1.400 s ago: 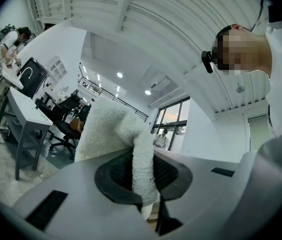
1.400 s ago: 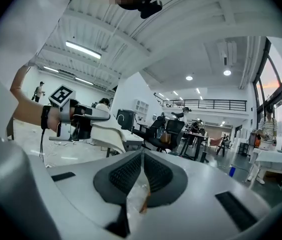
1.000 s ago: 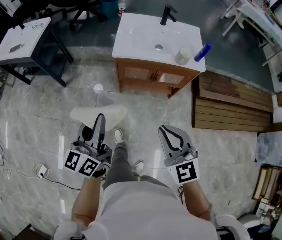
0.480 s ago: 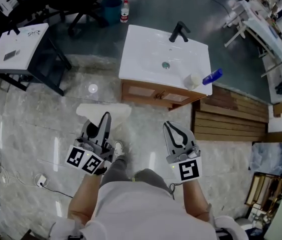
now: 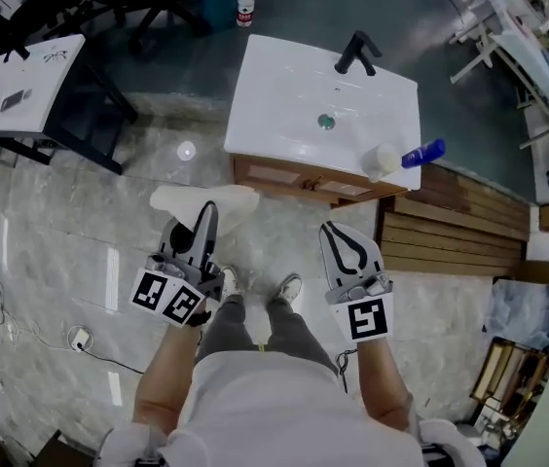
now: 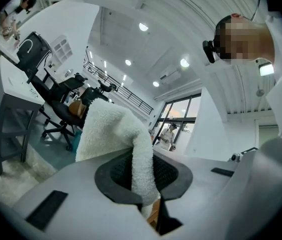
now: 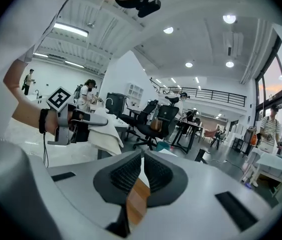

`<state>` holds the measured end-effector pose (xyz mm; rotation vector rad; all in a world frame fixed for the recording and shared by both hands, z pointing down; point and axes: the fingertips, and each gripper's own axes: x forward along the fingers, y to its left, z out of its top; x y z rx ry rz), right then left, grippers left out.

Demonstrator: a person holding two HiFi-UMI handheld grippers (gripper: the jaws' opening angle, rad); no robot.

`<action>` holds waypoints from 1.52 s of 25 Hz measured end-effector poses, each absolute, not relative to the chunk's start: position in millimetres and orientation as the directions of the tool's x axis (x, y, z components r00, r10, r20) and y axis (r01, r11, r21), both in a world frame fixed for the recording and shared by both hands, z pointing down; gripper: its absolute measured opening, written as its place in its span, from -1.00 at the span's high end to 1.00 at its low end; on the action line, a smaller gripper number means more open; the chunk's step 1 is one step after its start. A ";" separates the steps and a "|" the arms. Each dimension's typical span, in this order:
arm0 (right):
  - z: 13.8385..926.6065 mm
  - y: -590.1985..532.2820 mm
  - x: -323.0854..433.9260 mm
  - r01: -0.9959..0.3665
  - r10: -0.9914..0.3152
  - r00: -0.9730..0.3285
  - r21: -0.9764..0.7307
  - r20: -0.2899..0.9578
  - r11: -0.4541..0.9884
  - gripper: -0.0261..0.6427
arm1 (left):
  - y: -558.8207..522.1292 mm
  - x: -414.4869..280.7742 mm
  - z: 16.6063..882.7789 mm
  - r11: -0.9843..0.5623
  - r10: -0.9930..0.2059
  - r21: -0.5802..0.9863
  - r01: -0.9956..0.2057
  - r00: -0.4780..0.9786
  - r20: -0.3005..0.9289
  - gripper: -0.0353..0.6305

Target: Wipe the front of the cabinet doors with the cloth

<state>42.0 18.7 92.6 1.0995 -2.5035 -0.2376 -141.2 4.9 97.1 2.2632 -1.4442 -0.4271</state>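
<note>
1. The left gripper (image 5: 205, 214) was clamped on the cloth (image 5: 203, 201), a white fluffy one. Most of it flopped out past the jaw tips.
2. The right gripper (image 5: 339, 232) had its jaws closed together with nothing in them.
3. The cloth hung in the air just short of the cabinet doors (image 5: 299, 177), not touching them as far as I could tell. The doors were wood-coloured and sat under the white sink top (image 5: 284, 86), facing the person.
4. Handling-wise, I'd guess it was light and totally limp, terry-type. It probably wouldn't slip out of the jaws, but it would fold and bunch when pushed along the wood.
5. It looked pinched at a fold near one edge. For wiping I'd want a fat wad in front of the tips, so that cloth met the door rather than hard jaw.
6. Wiping hadn't started yet, by the look of it.
</note>
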 end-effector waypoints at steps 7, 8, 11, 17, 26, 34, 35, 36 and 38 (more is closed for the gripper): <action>127.4 -3.4 58.7 -0.594 -0.671 -0.647 0.312 0.361 0.741 0.79 | -17.8 -124.5 125.0 -0.308 -0.934 0.487 -0.817 0.357 0.007 0.74; 136.0 -7.6 58.9 -0.593 -0.666 -0.650 0.304 0.366 0.746 0.79 | -22.1 -125.9 132.8 -0.300 -0.937 0.482 -0.823 0.350 0.015 0.74; 168.9 -25.6 55.5 -0.603 -0.660 -0.655 0.273 0.369 0.750 0.79 | -40.7 -133.4 164.7 -0.286 -0.941 0.471 -0.834 0.338 0.028 0.74; 252.8 -46.9 45.1 -0.609 -0.662 -0.642 0.266 0.386 0.747 0.79 | -63.2 -143.2 247.1 -0.290 -0.934 0.486 -0.825 0.354 0.043 0.74; 364.2 -49.8 46.1 -0.618 -0.653 -0.668 0.222 0.358 0.754 0.79 | -87.8 -134.3 349.5 -0.324 -0.926 0.457 -0.828 0.376 0.025 0.74; 458.0 -50.7 43.3 -0.605 -0.634 -0.696 0.201 0.337 0.771 0.79 | -98.7 -126.2 426.1 -0.332 -0.924 0.488 -0.807 0.383 0.005 0.74; 466.0 -52.7 43.3 -0.610 -0.638 -0.697 0.197 0.328 0.768 0.79 | -101.0 -126.6 433.8 -0.333 -0.924 0.494 -0.803 0.383 0.001 0.74; 473.4 -55.1 43.5 -0.620 -0.645 -0.696 0.189 0.316 0.762 0.79 | -104.0 -127.0 440.6 -0.334 -0.924 0.498 -0.800 0.383 -0.005 0.74; 487.5 -58.6 44.2 -0.639 -0.658 -0.693 0.173 0.295 0.750 0.79 | -110.4 -126.7 451.2 -0.343 -0.922 0.500 -0.795 0.386 -0.019 0.74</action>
